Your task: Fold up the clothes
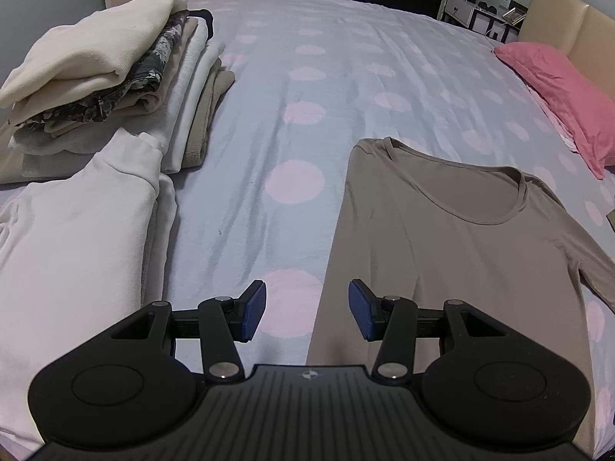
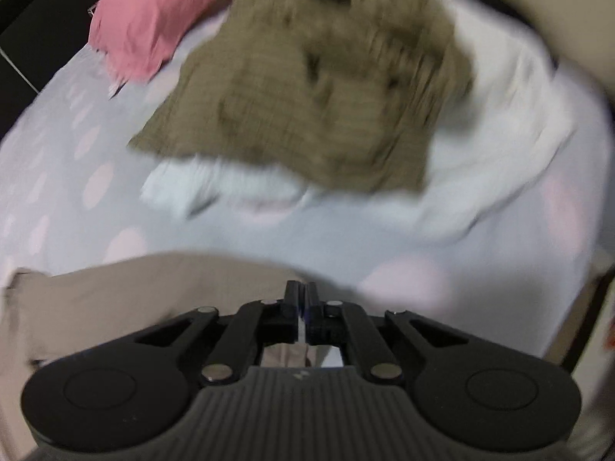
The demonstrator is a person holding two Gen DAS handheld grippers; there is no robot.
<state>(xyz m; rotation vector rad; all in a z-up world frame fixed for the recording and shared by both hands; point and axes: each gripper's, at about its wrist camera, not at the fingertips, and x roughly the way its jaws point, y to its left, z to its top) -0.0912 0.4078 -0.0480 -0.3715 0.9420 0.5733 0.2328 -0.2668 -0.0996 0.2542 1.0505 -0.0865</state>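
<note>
Bed (image 1: 307, 77): your work surface, so keep the fold on the clear dotted sheet between the pile (image 1: 111, 77) and the pillow (image 1: 557, 88).
Shirt (image 1: 442, 230): it lies flat, neckline away from you, one sleeve out toward the pillow; in my judgement that sleeve gets folded in first.
Right gripper (image 2: 303, 299): fingers pressed together at the shirt's edge; whether cloth is pinched, you cannot tell from here (a pale strip shows behind them). Take a firm bite of the hem before lifting.
Left gripper (image 1: 307, 313): fingers wide apart, holding nothing, hanging over the shirt's left edge. Pinch there to match.
Hard to see: the right view is smeared; the brown heap (image 2: 307, 88) and white cloth (image 2: 499, 134) stay unclear. The shirt's hem is hidden behind the grippers.
</note>
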